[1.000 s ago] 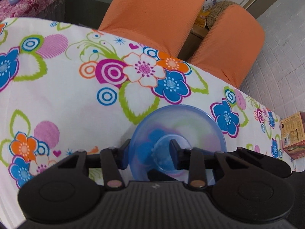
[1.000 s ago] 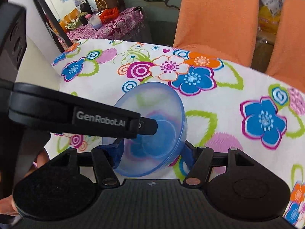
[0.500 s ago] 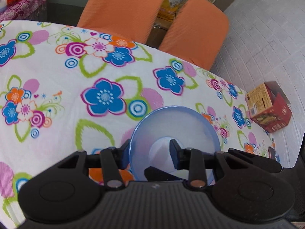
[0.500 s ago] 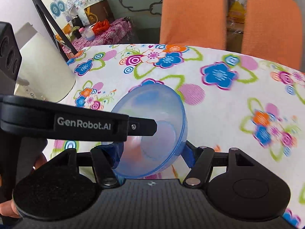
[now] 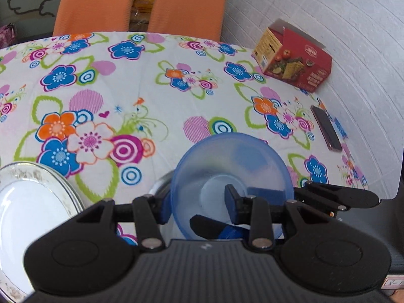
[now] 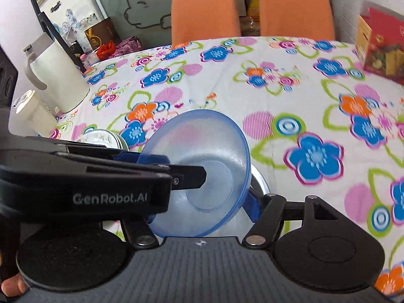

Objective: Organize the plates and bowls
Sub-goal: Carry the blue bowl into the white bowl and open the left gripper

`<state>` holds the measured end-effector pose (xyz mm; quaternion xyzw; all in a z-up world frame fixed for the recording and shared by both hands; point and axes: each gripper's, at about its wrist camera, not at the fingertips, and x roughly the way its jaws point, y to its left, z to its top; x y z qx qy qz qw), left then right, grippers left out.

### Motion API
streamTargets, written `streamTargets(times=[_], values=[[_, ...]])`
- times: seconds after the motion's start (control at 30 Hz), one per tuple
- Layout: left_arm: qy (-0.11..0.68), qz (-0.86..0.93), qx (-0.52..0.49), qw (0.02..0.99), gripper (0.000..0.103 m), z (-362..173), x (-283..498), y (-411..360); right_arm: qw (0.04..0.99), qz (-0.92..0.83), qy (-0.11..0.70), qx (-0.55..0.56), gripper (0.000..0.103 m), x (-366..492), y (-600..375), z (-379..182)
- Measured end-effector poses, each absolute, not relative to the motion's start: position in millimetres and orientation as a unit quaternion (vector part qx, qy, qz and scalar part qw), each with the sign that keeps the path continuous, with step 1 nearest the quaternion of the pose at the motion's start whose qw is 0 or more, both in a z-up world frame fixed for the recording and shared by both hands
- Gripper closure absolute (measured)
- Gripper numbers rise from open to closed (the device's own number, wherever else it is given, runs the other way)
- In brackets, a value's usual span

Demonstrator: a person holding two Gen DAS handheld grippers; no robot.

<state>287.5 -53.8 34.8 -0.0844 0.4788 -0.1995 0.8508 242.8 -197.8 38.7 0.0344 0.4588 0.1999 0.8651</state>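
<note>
Tablecloth (image 5: 156, 75) floral, orange chairs (image 6: 204, 10) behind; red box (image 5: 295, 58), phone (image 5: 327, 128), plate (image 5: 27, 202) nearby; both left gripper (image 5: 199, 202) and right gripper (image 6: 199, 214) clamp blue bowl (image 5: 232, 166)

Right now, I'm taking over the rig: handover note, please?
Left gripper: jaws shut on the wall of the translucent blue plastic bowl, one finger inside.
Right gripper: jaws appear shut on the same bowl from outside.
The bowl hangs tilted over a shiny metal bowl; a white plate with a patterned rim lies to its left.
Done: bowl lifted.
Left: probably nest it, then release.
</note>
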Motion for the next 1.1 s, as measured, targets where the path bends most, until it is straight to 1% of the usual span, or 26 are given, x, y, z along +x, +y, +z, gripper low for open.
streamTargets(times=[0.27,0.43,0.47,0.5,0.53,0.6,0.73,0.9,1.0,1.1], values=[[0.499,-0.187,-0.072,0.843,0.069,8,276,-59,0.855,0.216,0.468,0.052,0.050,228,-204,18],[0.499,-0.189,-0.076,0.843,0.070,2,278,-54,0.860,0.218,0.458,0.045,0.051,224,-208,20],[0.496,-0.189,-0.075,0.844,0.067,3,278,-54,0.864,0.217,0.452,0.041,0.051,222,-210,23],[0.491,-0.190,-0.074,0.847,0.060,4,277,-53,0.868,0.217,0.445,0.036,0.051,220,-211,26],[0.485,-0.192,-0.074,0.850,0.056,7,276,-53,0.873,0.214,0.438,0.030,0.050,218,-213,28],[0.475,-0.196,-0.077,0.855,0.033,13,274,-51,0.886,0.194,0.421,0.015,0.050,213,-217,33],[0.438,-0.183,-0.058,0.878,0.031,26,266,-50,0.911,0.161,0.379,0.002,0.050,200,-227,41],[0.420,-0.184,-0.059,0.887,0.029,32,262,-45,0.931,0.128,0.341,0.010,0.050,182,-230,39],[0.409,-0.179,-0.051,0.893,0.029,32,260,-43,0.942,0.102,0.317,0.043,0.049,170,-232,34],[0.402,-0.172,-0.040,0.899,0.028,31,260,-41,0.940,0.099,0.312,0.093,0.049,166,-237,27]])
